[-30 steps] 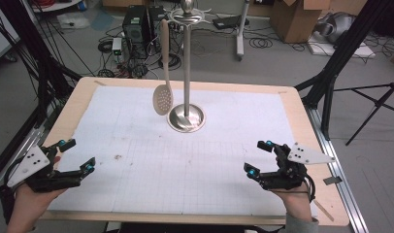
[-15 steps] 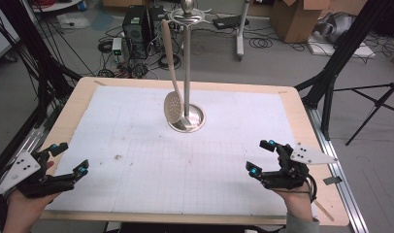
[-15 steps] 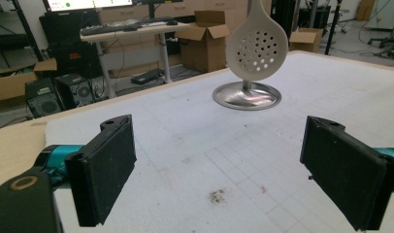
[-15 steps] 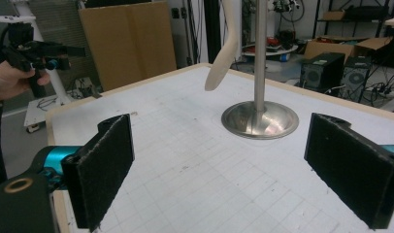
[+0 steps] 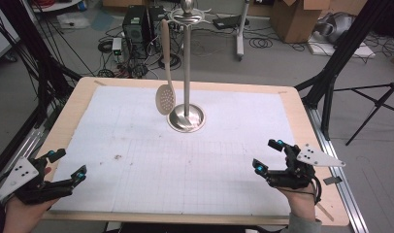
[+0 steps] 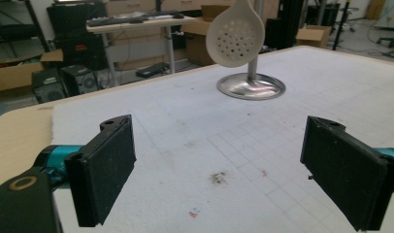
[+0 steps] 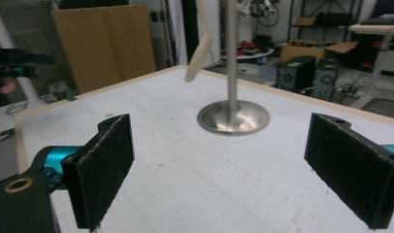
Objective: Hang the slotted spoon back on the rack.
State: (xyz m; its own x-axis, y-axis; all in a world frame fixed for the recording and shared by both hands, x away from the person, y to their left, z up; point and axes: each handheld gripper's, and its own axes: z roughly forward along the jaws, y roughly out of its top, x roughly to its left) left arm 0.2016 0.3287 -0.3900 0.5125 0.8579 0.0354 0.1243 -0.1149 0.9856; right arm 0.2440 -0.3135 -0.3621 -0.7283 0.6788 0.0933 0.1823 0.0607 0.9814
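A metal stand [image 5: 186, 119] with a round base and a tall pole rises at the far middle of the white gridded mat [image 5: 185, 165]. A beige slotted spoon [image 5: 165, 99] hangs from its top hook, its bowl just above the mat left of the pole. My left gripper [image 5: 69, 163] rests open near the front left corner, and nothing lies between its pads. My right gripper [image 5: 267, 155] is open at the front right, also holding nothing. The left gripper view shows the spoon's bowl [image 6: 234, 34] and the stand's base [image 6: 251, 86] well beyond my left gripper [image 6: 217, 165]. In the right gripper view the stand's base [image 7: 234, 118] and the spoon [image 7: 200, 53] are seen past my right gripper [image 7: 219, 170].
The mat lies on a wooden tabletop [image 5: 78, 97] whose rim shows all round. A small dark stain [image 5: 118, 157] marks the mat on the left. Black frame posts [image 5: 345, 48], computer towers [image 5: 137, 22], cables and cardboard boxes [image 5: 292, 19] stand on the floor beyond.
The hanging spoon swung right toward the pole and has swung back left. My left gripper has shifted slightly toward the front left edge. The right gripper has stayed in place.
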